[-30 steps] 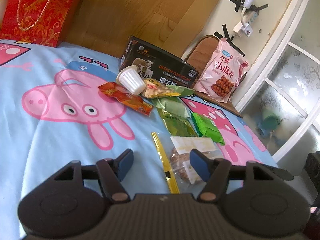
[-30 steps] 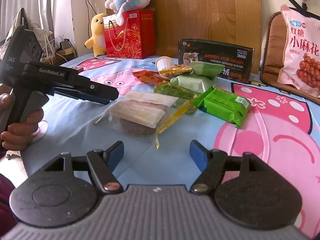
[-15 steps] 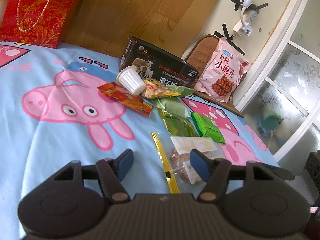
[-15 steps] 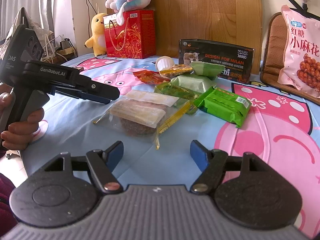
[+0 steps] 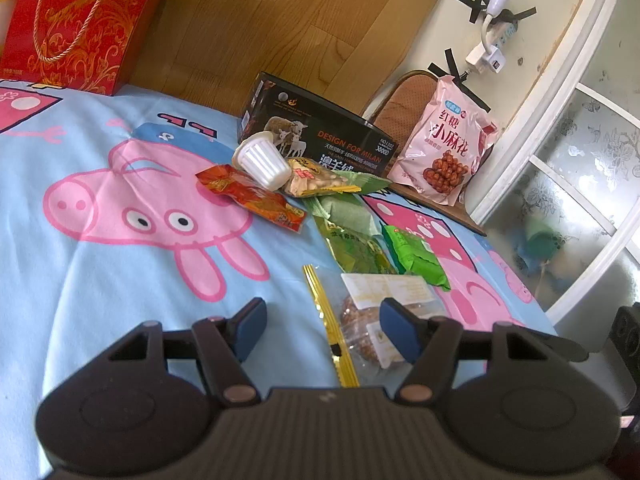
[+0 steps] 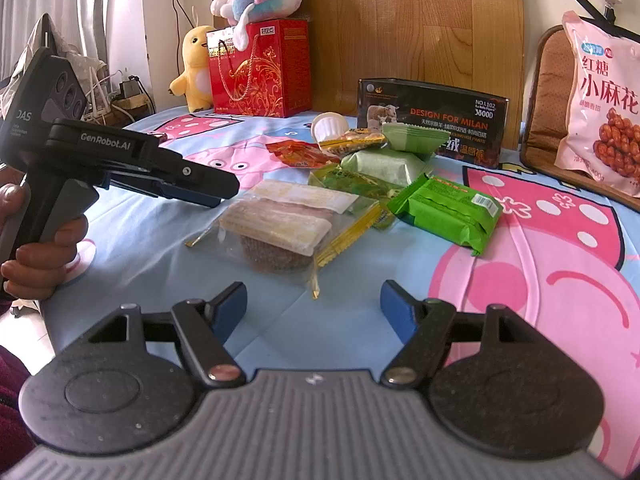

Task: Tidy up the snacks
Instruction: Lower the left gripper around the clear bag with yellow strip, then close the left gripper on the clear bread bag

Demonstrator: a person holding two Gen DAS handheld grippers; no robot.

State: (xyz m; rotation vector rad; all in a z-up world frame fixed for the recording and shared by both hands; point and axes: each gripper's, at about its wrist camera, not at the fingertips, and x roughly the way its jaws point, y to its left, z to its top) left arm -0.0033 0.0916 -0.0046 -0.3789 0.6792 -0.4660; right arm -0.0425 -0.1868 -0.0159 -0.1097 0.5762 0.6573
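Observation:
A heap of snacks lies on the pig-print sheet. Nearest is a clear packet with a brown cake and a gold strip. Behind it are a bright green packet, a dark green one, a pale green one, a red-orange packet, a peanut packet and a white jelly cup. My left gripper hovers open at the clear packet's left end, holding nothing. My right gripper stands open just short of that packet.
A black box stands behind the heap. A large pink bag leans on a brown cushion at the right. A red gift bag and plush toys sit at the wooden headboard. A hand holds the left gripper.

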